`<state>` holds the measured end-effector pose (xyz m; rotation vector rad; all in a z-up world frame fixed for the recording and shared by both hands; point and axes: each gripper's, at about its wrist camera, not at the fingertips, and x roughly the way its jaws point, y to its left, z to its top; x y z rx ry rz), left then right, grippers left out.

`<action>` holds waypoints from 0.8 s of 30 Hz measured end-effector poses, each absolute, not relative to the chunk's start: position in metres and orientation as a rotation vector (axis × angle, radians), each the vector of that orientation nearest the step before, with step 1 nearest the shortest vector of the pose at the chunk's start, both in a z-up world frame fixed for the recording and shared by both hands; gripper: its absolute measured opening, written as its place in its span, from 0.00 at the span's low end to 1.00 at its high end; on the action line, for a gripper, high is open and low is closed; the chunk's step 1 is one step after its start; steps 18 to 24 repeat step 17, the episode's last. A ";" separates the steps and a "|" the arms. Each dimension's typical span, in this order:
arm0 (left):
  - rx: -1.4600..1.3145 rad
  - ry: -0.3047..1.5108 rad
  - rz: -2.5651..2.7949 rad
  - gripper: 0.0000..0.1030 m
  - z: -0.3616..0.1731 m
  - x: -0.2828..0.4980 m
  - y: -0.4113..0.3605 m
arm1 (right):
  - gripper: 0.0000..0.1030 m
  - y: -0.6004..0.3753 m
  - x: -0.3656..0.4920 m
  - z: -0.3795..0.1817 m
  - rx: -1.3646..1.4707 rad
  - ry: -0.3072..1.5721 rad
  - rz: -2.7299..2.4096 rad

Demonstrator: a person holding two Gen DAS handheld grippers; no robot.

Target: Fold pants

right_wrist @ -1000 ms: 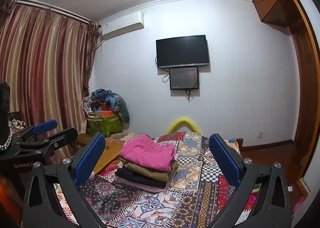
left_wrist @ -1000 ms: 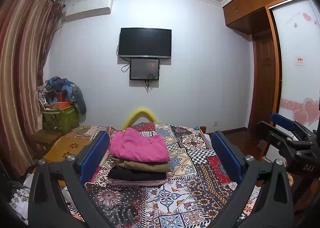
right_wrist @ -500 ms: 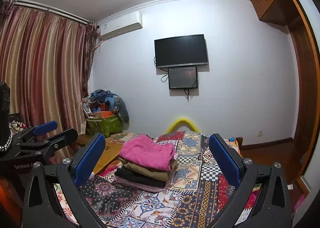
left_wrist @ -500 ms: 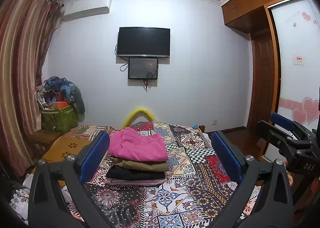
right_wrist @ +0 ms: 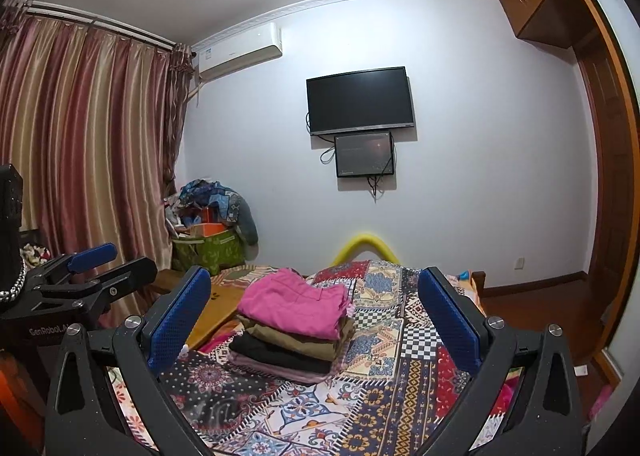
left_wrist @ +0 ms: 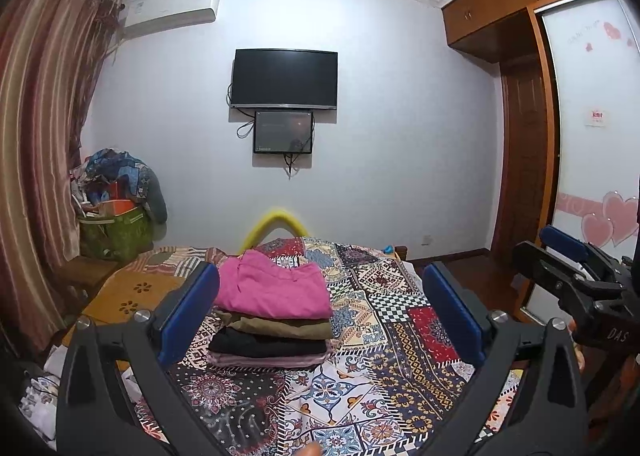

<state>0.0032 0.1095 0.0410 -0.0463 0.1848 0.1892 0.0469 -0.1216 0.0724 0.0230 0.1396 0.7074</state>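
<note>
Readable writing is showing on the tool bodies: "DAS" on the right gripper [left_wrist: 576, 260] as seen at the right edge of the left wrist view, and "GenRobot.A", cut off, on the left gripper [right_wrist: 108, 266] at the left edge of the right wrist view. A small red-and-white notice [left_wrist: 597, 117] is hanging on the wardrobe door [left_wrist: 592, 104]; its text is too small to read.

Both pairs of blue-padded fingers are standing spread wide and gripping nothing, hovering over the near part of the bed [left_wrist: 404, 320].

The folded pants are lying in a stack [left_wrist: 272, 320] on the patchwork bedspread, left of the bed's middle: pink pants [left_wrist: 272, 288] on top, olive, black and mauve pieces under them. The stack's edges are sitting roughly flush. Open bedspread is lying to the right of the stack and nearer than it. On the far wall a television [left_wrist: 285, 78] is hanging, with a smaller screen [left_wrist: 283, 132] below it.
</note>
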 end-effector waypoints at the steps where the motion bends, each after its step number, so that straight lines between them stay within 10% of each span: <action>1: -0.044 0.187 0.189 1.00 0.041 0.004 0.109 | 1.00 -0.122 0.047 0.073 0.023 0.141 0.708; 24: -0.047 0.198 0.181 1.00 0.039 0.006 0.106 | 1.00 -0.122 0.048 0.070 0.028 0.150 0.702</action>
